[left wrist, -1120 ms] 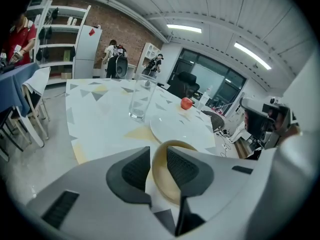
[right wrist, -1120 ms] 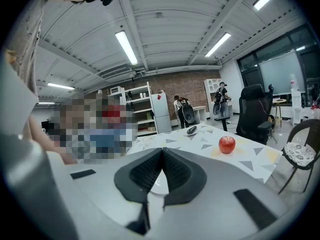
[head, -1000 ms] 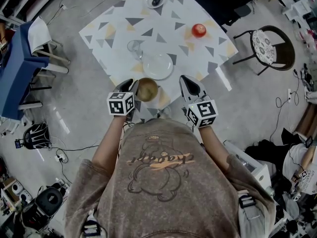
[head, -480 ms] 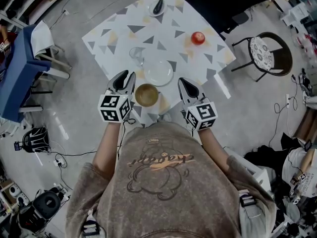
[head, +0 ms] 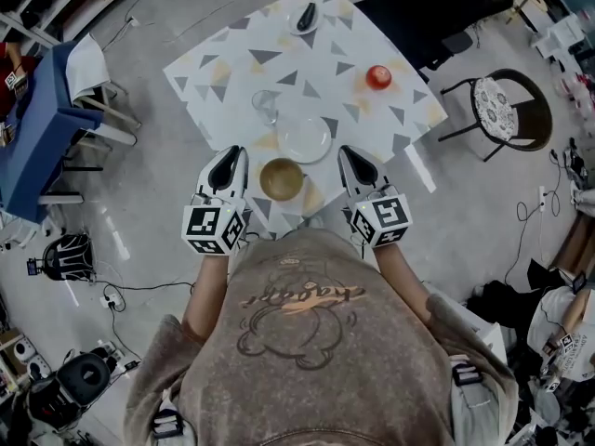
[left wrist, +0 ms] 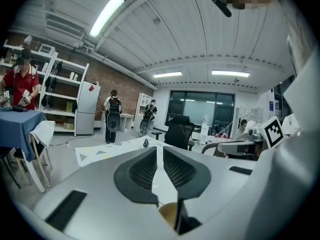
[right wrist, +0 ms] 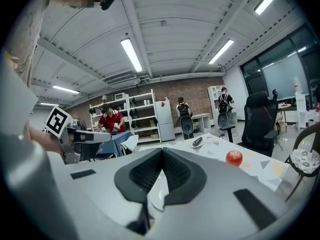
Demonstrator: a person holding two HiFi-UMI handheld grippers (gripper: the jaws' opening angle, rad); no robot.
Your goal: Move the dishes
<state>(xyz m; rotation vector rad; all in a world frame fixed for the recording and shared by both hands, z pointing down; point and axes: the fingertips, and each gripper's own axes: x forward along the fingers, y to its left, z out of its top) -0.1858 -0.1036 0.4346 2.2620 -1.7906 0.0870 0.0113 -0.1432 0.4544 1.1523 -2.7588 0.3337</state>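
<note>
A brown bowl (head: 281, 178) stands at the near edge of the triangle-patterned table (head: 223, 68), between my two grippers. Just beyond it lie a white plate (head: 305, 138) and a clear glass (head: 264, 106). My left gripper (head: 232, 153) is shut and empty, a short gap left of the bowl. My right gripper (head: 350, 154) is also shut and empty, to the right of the bowl and plate. In the left gripper view the left gripper (left wrist: 157, 149) shows the bowl (left wrist: 169, 213) below its jaws. Below the right gripper (right wrist: 161, 151), in its own view, sits the plate (right wrist: 156, 191).
A red apple (head: 377, 77) lies on the table's right side, also the apple (right wrist: 233, 157). A small dish with a dark object (head: 307, 17) sits at the far edge. A round chair (head: 502, 89) stands right of the table, a blue-covered table (head: 37, 137) left.
My left gripper has drawn back from the bowl's left side and a little toward me. The right gripper has barely moved. The dishes have stayed in place.
</note>
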